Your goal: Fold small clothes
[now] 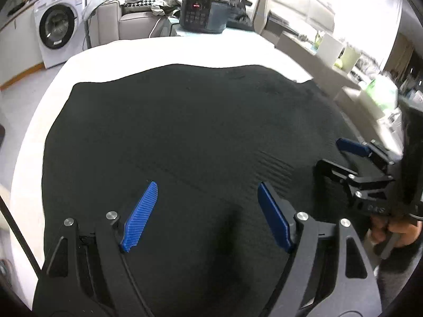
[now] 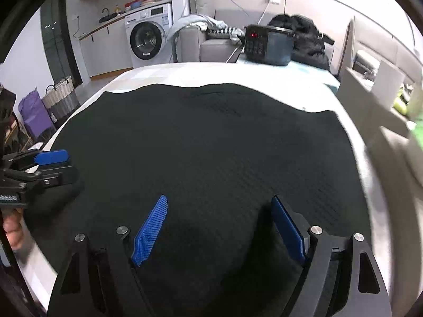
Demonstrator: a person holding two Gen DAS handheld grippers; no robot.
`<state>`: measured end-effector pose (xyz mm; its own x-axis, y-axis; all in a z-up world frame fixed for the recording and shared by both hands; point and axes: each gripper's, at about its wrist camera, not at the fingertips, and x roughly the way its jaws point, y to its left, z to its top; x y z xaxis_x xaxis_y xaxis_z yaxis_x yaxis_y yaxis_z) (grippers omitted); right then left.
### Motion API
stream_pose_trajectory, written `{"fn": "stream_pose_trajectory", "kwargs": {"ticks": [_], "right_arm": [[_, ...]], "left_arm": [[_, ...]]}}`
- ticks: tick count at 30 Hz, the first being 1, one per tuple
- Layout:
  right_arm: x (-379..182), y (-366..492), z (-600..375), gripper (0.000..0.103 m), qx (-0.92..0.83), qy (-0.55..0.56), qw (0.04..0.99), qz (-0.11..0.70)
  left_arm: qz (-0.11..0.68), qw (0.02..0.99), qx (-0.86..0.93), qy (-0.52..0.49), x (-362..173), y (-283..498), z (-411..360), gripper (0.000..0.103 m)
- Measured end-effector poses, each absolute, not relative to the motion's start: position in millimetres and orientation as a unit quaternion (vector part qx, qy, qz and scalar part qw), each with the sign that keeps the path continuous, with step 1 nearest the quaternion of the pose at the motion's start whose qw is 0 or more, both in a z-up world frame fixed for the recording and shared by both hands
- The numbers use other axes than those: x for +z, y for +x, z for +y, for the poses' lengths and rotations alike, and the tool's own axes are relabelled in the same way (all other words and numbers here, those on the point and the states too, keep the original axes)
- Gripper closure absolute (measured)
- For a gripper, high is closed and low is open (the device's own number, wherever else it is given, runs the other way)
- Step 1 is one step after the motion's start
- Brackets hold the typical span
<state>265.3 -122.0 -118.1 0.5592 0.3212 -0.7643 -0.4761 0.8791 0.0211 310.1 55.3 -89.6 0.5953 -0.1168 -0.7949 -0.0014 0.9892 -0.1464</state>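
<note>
Now black garment flat on desk; left tongs and right tongs above it, wide apart, empty.

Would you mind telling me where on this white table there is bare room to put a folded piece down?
A bare white strip of table runs between the black cloth's far edge and the black cooker. A thinner margin follows the cloth's left side. The rest is covered by cloth, with both open grippers above its near part.
</note>
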Motion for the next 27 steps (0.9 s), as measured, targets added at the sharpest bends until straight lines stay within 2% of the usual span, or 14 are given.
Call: {"fn": "stream_pose_trajectory", "kwargs": {"ticks": [2, 6, 10, 17, 24, 25, 27], "right_arm": [[-127.4, 275.1, -116.6, 0.021, 0.225, -0.111, 0.873, 0.419], [-128.4, 275.6, -127.8, 0.020, 0.230, -0.123, 0.871, 0.417], [-125.8, 279.2, -163.4, 0.020, 0.157, -0.134, 0.890, 0.406], [-122.8, 294.0, -197.6, 0.020, 0.116, -0.093, 0.895, 0.421], [-112.7, 296.1, -134.0, 0.020, 0.184, -0.122, 0.887, 0.405], [-116.7, 299.4, -122.3, 0.020, 0.193, -0.128, 0.883, 0.409], [-124.2, 306.9, -109.2, 0.020, 0.201, -0.139, 0.874, 0.419]], "left_arm": [[0.471, 0.880, -0.020, -0.062, -101.8, 326.2, 57.6, 0.027], [0.453, 0.890, -0.034, -0.042, -102.9, 323.2, 61.4, 0.026], [0.449, 0.892, -0.034, -0.043, -105.1, 317.1, 68.2, 0.026], [0.458, 0.886, -0.028, -0.061, -96.6, 322.2, 60.6, 0.026], [0.472, 0.881, -0.035, -0.020, -101.9, 371.7, 30.1, 0.025], [0.473, 0.881, -0.028, -0.009, -103.9, 376.2, 27.9, 0.019], [0.465, 0.884, -0.041, -0.009, -106.9, 380.0, 28.8, 0.016]]}}
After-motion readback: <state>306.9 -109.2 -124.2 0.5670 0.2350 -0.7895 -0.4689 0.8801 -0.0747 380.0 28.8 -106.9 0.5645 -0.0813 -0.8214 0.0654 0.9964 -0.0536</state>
